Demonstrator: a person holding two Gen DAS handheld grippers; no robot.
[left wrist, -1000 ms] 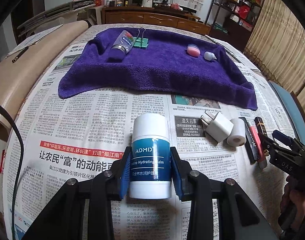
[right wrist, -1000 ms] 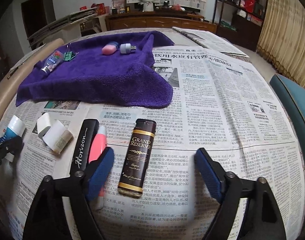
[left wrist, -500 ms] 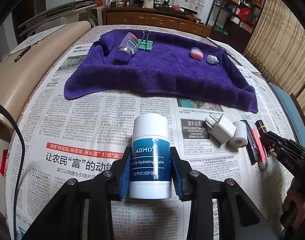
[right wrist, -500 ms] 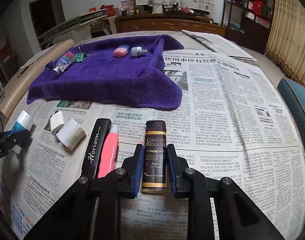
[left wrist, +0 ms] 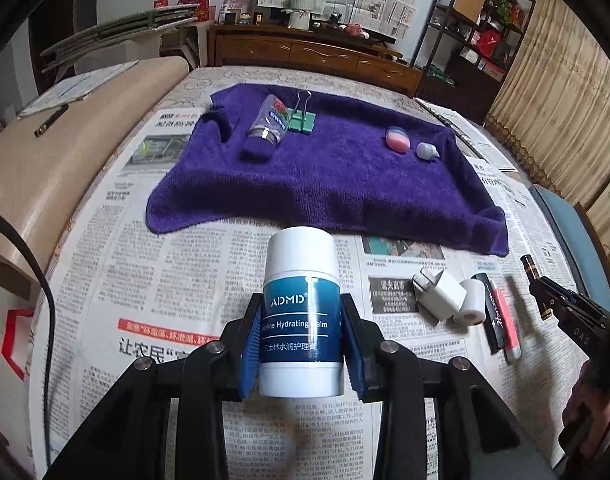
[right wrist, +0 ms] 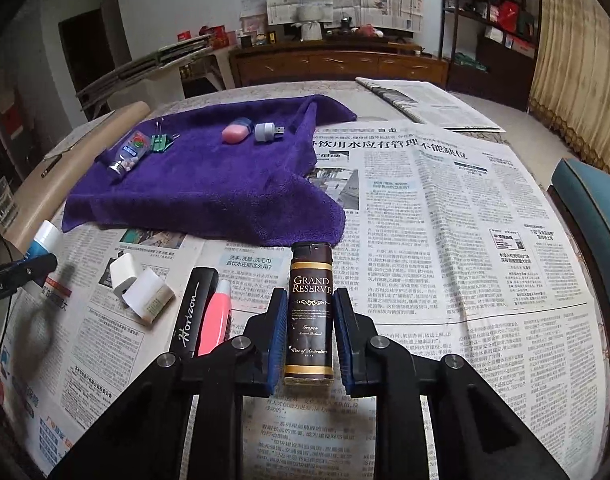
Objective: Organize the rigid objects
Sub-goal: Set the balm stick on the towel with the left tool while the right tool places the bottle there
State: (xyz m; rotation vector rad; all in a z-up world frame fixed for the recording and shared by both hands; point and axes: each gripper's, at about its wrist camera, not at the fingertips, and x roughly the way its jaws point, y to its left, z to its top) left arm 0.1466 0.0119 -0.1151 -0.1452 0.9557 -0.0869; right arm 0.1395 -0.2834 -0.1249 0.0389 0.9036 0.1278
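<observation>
Biggest change over the last second was on the right side: the right gripper (right wrist: 308,330), which a second back had its fingers wide apart around the brown bottle (right wrist: 310,312), had now clamped shut on it. The bottle looked lifted a bit off the newspaper (right wrist: 445,240), though that's hard to call for sure.

The left gripper (left wrist: 303,338) hadn't changed its grip at all, still squeezed tight on the balm stick (left wrist: 302,312), and it had carried the stick up and closer toward the purple towel (left wrist: 325,184) since a second ago.

On the towel there were already a small tube (left wrist: 268,126), a green clip (left wrist: 301,120), a pink case (left wrist: 397,140) and a little USB thing (left wrist: 426,151). Still on the paper: a white charger (left wrist: 439,294), a tape roll (left wrist: 471,308), a black pen (left wrist: 491,320) and a pink one (left wrist: 507,328) lying side by side.

So both hands were loaded now. Looked like the towel was the collecting spot, meaning two more items were about to join it, four left after that. Next bit would probably need free towel space for each.
</observation>
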